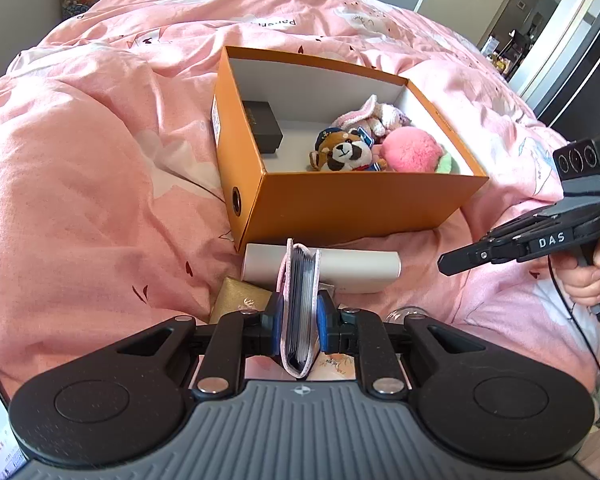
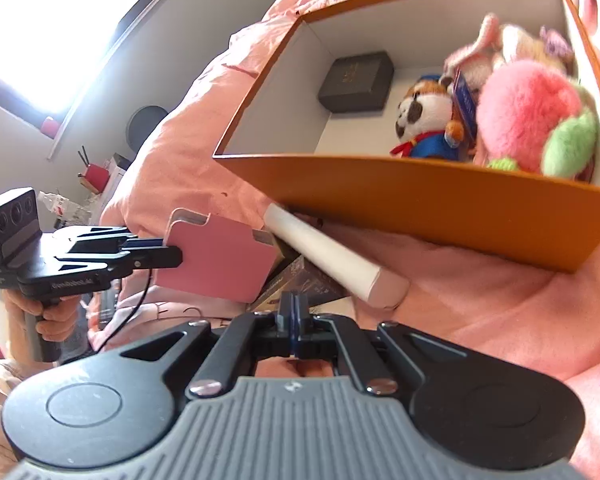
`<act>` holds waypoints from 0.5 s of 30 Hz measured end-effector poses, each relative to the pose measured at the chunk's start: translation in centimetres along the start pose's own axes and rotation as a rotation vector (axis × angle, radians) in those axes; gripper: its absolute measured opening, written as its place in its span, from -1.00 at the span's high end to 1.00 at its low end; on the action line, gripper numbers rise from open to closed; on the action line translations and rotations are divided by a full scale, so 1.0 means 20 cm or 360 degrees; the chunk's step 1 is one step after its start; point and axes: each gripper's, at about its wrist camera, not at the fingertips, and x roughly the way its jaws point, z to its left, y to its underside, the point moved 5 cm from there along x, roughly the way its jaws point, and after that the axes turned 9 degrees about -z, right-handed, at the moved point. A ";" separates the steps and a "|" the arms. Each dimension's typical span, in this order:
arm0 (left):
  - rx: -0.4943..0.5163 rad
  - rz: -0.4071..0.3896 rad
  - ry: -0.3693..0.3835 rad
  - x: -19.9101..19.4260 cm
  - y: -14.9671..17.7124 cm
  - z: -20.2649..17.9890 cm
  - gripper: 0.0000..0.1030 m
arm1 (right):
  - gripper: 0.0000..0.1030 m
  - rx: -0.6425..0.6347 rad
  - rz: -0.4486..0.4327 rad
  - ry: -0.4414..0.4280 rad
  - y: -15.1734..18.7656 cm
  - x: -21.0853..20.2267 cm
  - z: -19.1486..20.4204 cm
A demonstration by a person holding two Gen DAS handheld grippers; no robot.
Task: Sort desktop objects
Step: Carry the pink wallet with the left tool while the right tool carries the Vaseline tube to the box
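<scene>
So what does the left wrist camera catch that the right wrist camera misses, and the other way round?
Only the left wrist view shows the pink card holder edge-on with its dark sleeves, and a gold packet. Only the right wrist view shows the holder's flat pink side, a bright window and the shut, empty right gripper close up. Both show the orange box with plush toys and the white tube.

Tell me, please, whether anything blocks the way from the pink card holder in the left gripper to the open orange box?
Nothing visible does. The left gripper holds the pink card holder just short of the orange box; only the box's near wall must be cleared.
</scene>
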 end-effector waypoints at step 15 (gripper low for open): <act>-0.0015 0.0005 -0.0055 0.01 0.03 0.04 0.63 | -0.06 0.0888 0.0253 0.0185 0.27 0.48 -0.21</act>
